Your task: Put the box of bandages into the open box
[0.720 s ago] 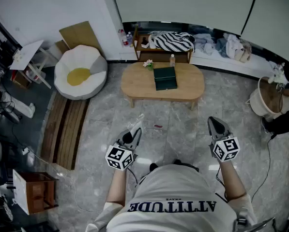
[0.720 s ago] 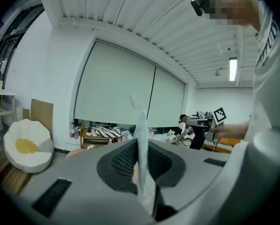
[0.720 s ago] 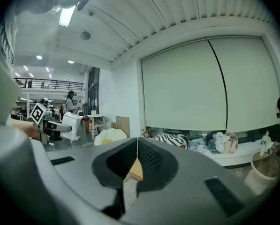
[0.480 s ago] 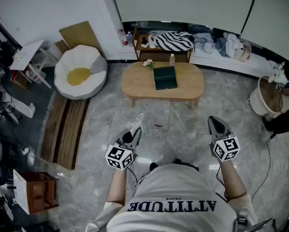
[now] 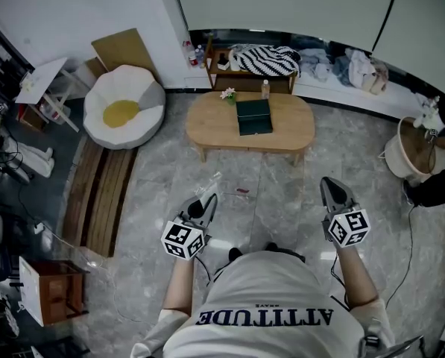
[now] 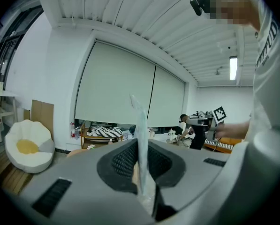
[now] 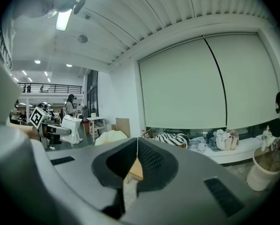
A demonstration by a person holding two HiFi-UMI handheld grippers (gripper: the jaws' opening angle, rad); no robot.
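My left gripper (image 5: pixel 207 202) is held at waist height above the floor, shut on a thin clear plastic piece (image 5: pixel 211 180) that sticks up from between its pads (image 6: pixel 140 125). I cannot tell whether it holds bandages. My right gripper (image 5: pixel 330 186) is at the same height on the right, its jaws shut with nothing between them (image 7: pixel 136 146). Ahead stands a low oval wooden table (image 5: pixel 207 129) with a dark green box (image 5: pixel 253 118) lying flat on it, well away from both grippers.
A small flower vase (image 5: pixel 229 97) and a bottle (image 5: pixel 265 90) stand on the table's far edge. A white egg-shaped cushion seat (image 5: pixel 124 109) and wooden planks (image 5: pixel 99 203) are at the left. A white bucket (image 5: pixel 412 149) stands at the right. A small red item (image 5: pixel 242 192) lies on the floor.
The view has shifted slightly, so the table sits a little higher in the picture. Both grippers keep their places and their grip.
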